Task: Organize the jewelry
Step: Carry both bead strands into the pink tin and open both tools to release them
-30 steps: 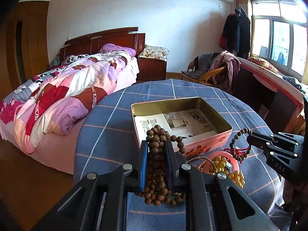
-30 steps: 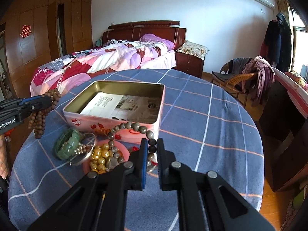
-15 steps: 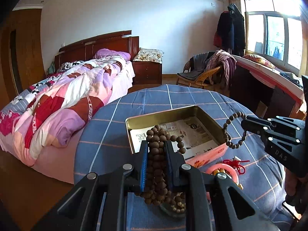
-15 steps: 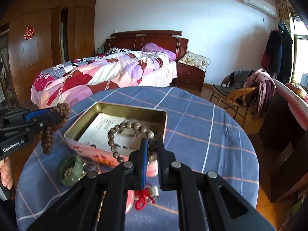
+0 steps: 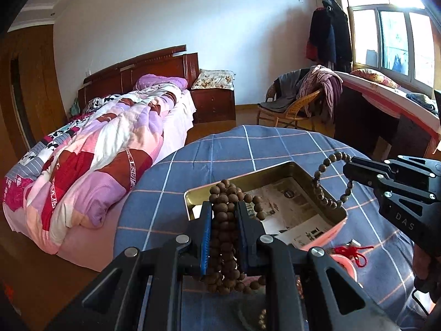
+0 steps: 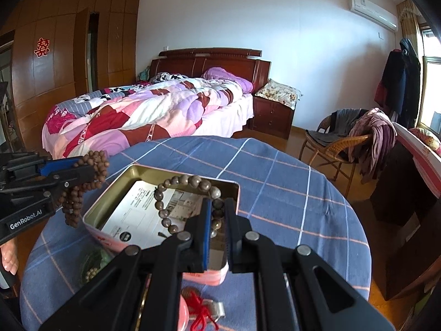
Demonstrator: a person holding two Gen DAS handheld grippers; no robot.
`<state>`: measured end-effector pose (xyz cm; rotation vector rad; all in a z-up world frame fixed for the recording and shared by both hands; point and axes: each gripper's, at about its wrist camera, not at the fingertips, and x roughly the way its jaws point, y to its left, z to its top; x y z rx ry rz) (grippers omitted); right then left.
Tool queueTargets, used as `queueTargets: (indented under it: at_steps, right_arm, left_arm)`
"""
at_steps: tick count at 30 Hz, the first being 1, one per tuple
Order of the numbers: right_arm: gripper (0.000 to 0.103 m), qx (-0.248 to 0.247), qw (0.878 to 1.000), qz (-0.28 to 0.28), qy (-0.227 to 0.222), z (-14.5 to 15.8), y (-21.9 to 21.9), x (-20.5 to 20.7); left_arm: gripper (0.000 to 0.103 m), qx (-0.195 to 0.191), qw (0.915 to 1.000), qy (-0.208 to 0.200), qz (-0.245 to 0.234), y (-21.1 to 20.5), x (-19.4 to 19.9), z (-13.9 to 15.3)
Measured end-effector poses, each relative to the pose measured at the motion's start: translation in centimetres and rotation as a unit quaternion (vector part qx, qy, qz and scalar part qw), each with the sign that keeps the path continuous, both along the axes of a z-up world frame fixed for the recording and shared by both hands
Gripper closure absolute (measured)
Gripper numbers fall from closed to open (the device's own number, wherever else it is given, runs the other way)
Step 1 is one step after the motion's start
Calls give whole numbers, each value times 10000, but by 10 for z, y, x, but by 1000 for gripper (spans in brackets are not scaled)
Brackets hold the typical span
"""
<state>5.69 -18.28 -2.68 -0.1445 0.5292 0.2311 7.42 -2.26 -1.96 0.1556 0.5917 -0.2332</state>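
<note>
- You hold two grippers. Your left gripper [image 5: 223, 207] is clamped on one bunched strand of brown beads [image 5: 224, 231], its loops hanging below the jaws.
- Your right gripper [image 6: 218, 207] is clamped on one bracelet of grey-brown beads [image 6: 176, 190], held as a ring above the tin [image 6: 110, 190].
- One open tin stands on the round table with the blue checked cloth [image 6: 275, 193]; printed paper [image 6: 143, 215] lines its floor.
- The left wrist view alone shows the window [image 5: 391, 33].
- The right wrist view alone shows the red wall ornament [image 6: 42, 47], a green bangle [image 6: 93, 262] beside the tin, and your fingers [image 6: 8, 259] under the left gripper.
</note>
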Motion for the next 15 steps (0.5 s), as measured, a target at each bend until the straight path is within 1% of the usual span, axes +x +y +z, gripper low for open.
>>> queueTargets:
  at_steps: [9,15]
  right_arm:
    - [92,-129,9999,26,45,-3,7,18]
    - [92,-230,9996,30,177,-10,12,34]
  left_arm:
    - [86,194,9997,160,45,-5,22,-9]
    - [86,325,9990,287,124,-10,39,-18]
